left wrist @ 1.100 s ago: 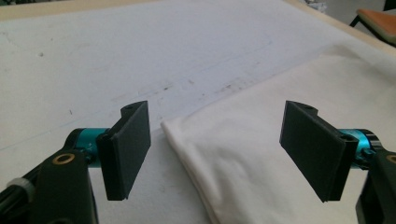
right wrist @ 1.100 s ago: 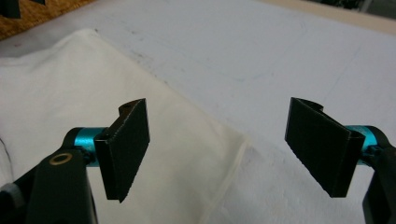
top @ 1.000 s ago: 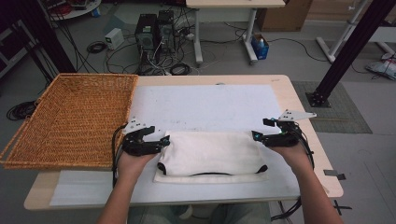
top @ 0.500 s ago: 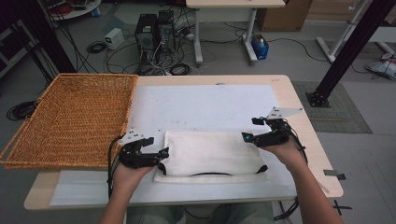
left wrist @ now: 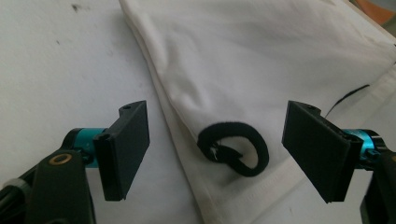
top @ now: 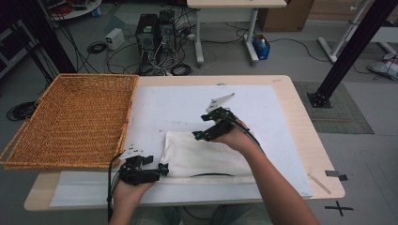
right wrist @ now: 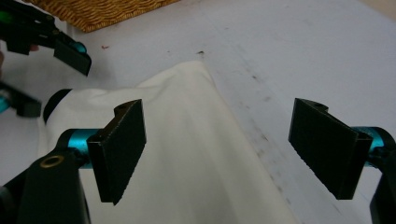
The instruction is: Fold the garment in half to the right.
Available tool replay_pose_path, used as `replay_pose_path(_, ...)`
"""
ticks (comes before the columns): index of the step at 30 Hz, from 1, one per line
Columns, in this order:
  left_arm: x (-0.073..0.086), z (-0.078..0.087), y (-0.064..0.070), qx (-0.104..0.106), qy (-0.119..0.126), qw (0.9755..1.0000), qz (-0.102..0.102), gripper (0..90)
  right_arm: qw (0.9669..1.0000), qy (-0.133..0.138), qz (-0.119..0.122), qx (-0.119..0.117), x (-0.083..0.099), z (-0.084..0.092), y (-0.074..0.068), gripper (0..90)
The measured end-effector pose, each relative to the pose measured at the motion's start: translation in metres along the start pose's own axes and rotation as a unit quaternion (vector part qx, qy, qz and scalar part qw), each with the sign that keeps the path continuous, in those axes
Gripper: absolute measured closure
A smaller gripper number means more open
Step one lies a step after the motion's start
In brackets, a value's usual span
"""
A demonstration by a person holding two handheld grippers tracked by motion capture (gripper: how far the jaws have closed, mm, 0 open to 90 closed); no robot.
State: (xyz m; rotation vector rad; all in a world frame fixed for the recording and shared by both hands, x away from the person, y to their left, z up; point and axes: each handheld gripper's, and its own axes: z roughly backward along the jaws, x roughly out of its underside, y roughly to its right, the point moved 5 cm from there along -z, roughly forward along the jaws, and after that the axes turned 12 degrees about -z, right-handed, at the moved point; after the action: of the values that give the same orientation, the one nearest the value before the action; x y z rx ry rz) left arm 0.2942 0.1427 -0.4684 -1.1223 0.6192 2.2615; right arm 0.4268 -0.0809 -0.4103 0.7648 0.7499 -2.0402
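A folded white cloth [top: 206, 157] with black trim lies on the white mat [top: 178, 103] near the table's front edge. My left gripper [top: 160, 168] stands open at the cloth's near left corner. In the left gripper view its jaws [left wrist: 219, 149] straddle a black loop [left wrist: 233, 154] on the cloth's [left wrist: 261, 56] hem without pressing on it. My right gripper [top: 198, 135] hovers open over the middle of the cloth's far edge. In the right gripper view that edge of the cloth [right wrist: 187, 140] runs between its jaws [right wrist: 224, 144], with the left gripper [right wrist: 70, 51] farther off.
A large wicker basket [top: 70, 117] sits at the table's left, overhanging its edge, and its rim [right wrist: 102, 11] also appears in the right gripper view. Bare mat lies beyond and right of the cloth. Computers, cables and desk legs stand on the floor behind the table.
My right gripper has swung left from the cloth's far right corner to the middle of its far edge. My left gripper has slid toward me to the cloth's near left corner.
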Motion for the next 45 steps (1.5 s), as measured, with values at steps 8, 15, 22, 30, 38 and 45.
replay_pose_path(8, 0.012, -0.008, 0.011, -0.017, -0.030, 0.9994, -0.001, 37.6, 0.9984, -0.054, 0.003, -0.017, -0.011, -0.076, -0.012, 24.5)
replay_pose_path(15, 0.013, -0.013, 0.020, -0.027, -0.034, 0.9985, -0.033, 71.0, 0.9957, -0.092, 0.007, -0.006, -0.009, -0.116, -0.013, 49.6)
replay_pose_path(22, 0.011, 0.000, 0.012, -0.029, -0.016, 0.9981, -0.052, 81.6, 0.9926, -0.107, 0.048, -0.030, -0.016, -0.120, -0.026, 86.4)
replay_pose_path(30, -0.013, 0.041, 0.008, -0.022, 0.022, 0.9971, -0.070, 81.5, 0.9952, -0.040, 0.067, -0.059, -0.055, -0.108, -0.050, 86.6)
replay_pose_path(38, -0.062, 0.018, 0.049, 0.037, 0.032, 0.9899, -0.133, 81.5, 0.9971, -0.002, 0.059, -0.047, -0.052, -0.051, -0.035, 86.3)
replay_pose_path(45, -0.092, -0.017, 0.083, 0.086, 0.026, 0.9808, -0.174, 81.4, 0.9989, 0.029, 0.034, -0.013, -0.031, 0.004, -0.007, 86.1)
